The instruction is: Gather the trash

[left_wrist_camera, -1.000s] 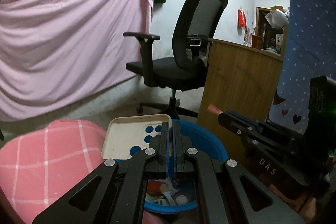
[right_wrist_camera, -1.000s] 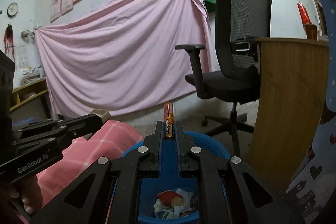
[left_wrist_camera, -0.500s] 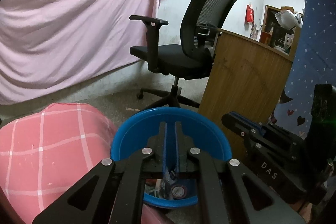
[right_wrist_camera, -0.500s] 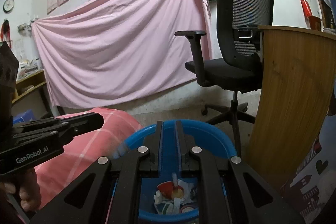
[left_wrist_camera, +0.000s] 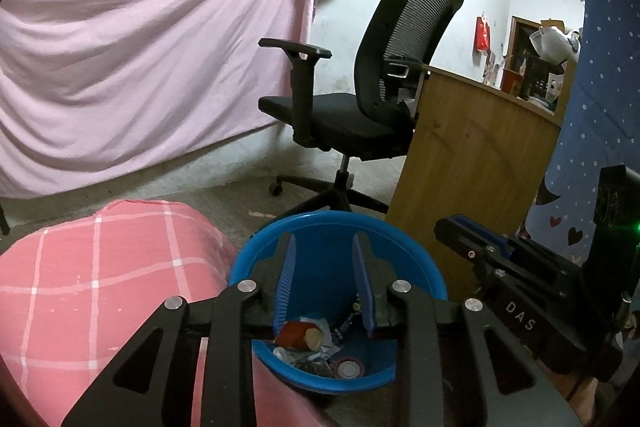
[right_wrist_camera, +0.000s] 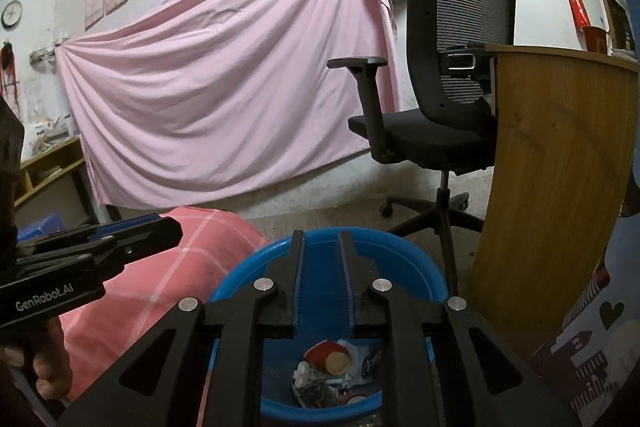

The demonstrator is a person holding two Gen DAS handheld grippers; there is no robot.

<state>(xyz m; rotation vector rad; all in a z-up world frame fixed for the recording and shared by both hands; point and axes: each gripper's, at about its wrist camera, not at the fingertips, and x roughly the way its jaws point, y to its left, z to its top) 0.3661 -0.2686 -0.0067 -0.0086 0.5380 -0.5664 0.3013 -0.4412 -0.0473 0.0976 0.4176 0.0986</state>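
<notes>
The left hand-held gripper (left_wrist_camera: 323, 247) and the right hand-held gripper (right_wrist_camera: 321, 241) both hang over the blue bin (left_wrist_camera: 416, 263), jaws parted, gripping nothing. The trash (left_wrist_camera: 316, 345) lies at the bin's bottom, on the floor beside a pink checked cushion (left_wrist_camera: 100, 279).

there were two grippers, the left gripper (left_wrist_camera: 323, 281) and right gripper (right_wrist_camera: 322, 277), one blue bin (left_wrist_camera: 416, 263), one office chair (left_wrist_camera: 372, 99), one pink sheet (left_wrist_camera: 152, 67) and one checked cushion (left_wrist_camera: 100, 283).
</notes>
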